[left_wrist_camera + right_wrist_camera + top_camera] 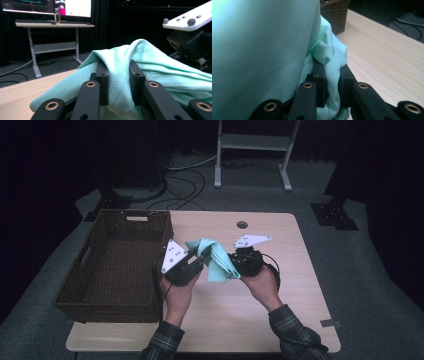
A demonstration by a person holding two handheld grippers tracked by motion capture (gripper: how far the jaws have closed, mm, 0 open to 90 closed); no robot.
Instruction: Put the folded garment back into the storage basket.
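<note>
Both the left gripper (118,75) and right gripper (331,75) are pinching bunched folds of the soft, light mint cloth (216,260), likely draping limply unless gripped at its hemmed edges.

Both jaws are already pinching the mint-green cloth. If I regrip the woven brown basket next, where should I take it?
Probably by the cut-out handle slot in the far end wall of the woven brown basket, coming down from above. The walls stand upright and the top is open, so one jaw can go inside and one outside. The mint-green cloth hangs between the left gripper and right gripper.
</note>
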